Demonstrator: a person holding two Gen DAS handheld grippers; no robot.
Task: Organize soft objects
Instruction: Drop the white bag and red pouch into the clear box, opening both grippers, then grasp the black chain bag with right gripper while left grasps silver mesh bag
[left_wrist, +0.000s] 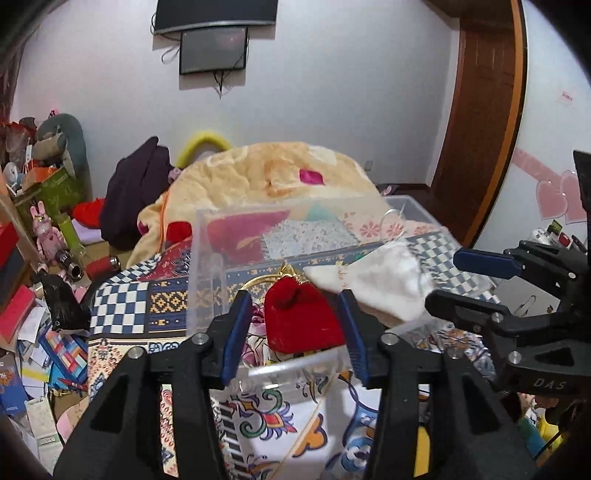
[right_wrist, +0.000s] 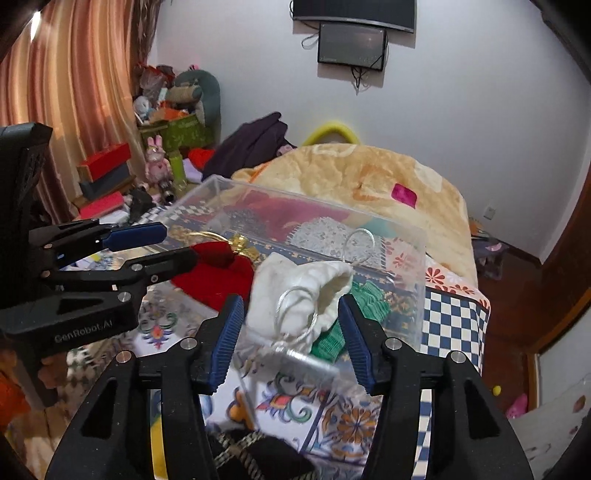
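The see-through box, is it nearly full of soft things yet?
Partly. The red pouch, white pouch and something green already appear to sit inside the clear box. Both the left gripper and right gripper are open, holding nothing. What remains isn't visible.

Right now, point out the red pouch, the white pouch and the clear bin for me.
red pouch (left_wrist: 301, 321): left wrist view, middle of its velvet body.
white pouch (right_wrist: 295, 291): right wrist view, on its gathered body.
clear bin (right_wrist: 419, 295): right wrist view, on its right wall.

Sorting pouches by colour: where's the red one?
The red pouch lies inside the clear box, between the open left claw's fingers, left of the white pouch.
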